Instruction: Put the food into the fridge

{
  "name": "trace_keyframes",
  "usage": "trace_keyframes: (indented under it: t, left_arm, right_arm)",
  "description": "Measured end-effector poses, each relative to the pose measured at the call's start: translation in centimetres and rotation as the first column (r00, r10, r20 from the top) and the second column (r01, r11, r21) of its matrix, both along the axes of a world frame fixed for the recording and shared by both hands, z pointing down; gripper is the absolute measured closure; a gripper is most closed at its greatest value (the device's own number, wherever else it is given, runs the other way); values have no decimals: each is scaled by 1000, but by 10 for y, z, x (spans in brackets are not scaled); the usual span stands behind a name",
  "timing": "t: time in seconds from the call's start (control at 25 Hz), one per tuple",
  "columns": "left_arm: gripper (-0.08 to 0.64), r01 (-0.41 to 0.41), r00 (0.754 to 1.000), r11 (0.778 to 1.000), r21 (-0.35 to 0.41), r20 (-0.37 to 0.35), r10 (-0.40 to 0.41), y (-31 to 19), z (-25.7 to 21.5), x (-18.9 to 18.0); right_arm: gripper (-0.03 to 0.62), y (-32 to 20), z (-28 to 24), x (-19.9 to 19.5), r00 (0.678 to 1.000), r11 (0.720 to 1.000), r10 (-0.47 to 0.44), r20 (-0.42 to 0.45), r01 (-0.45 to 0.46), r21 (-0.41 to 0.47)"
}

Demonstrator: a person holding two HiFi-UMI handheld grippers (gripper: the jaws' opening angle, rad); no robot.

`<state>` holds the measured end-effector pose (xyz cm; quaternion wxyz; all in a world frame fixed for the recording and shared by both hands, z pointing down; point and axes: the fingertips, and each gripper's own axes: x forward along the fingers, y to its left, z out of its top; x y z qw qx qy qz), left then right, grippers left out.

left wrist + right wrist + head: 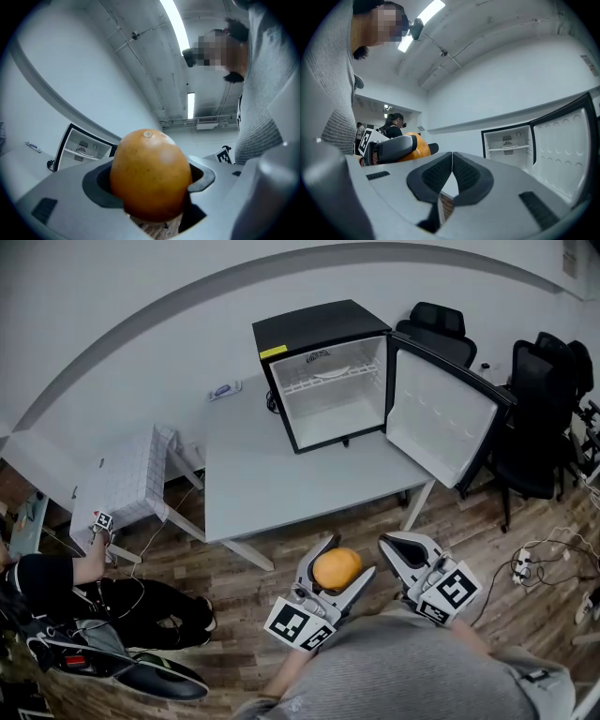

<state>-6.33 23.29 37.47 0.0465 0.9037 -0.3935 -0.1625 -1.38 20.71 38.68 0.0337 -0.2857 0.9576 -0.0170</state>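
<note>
Close in at the person's chest, the left gripper (343, 559) is clamping an orange (337, 569) between wide-set jaws, and the right gripper (387, 542) is riding alongside, jaws pressed together on nothing. The round fruit is bulging past the pads (too light a squeeze and it is rolling onto the wood floor (234, 601)). Farther off, on the table (281, 474), the mini fridge (309, 329) is standing wide open, looking bare apart from something pale on its wire shelf (328, 381).
</note>
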Motion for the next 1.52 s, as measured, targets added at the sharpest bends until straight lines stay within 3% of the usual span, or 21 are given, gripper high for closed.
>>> trace_keyframes:
  t: [1.28, 1.52]
  left_arm:
    - [206, 43, 999, 999, -20, -19, -44, -7, 8, -26]
    - [206, 16, 999, 999, -40, -32, -18, -15, 16, -18]
  right_arm:
    - [580, -8, 8, -27, 999, 1000, -28, -17, 28, -14]
    - [579, -13, 19, -20, 1000, 999, -9, -29, 8, -40]
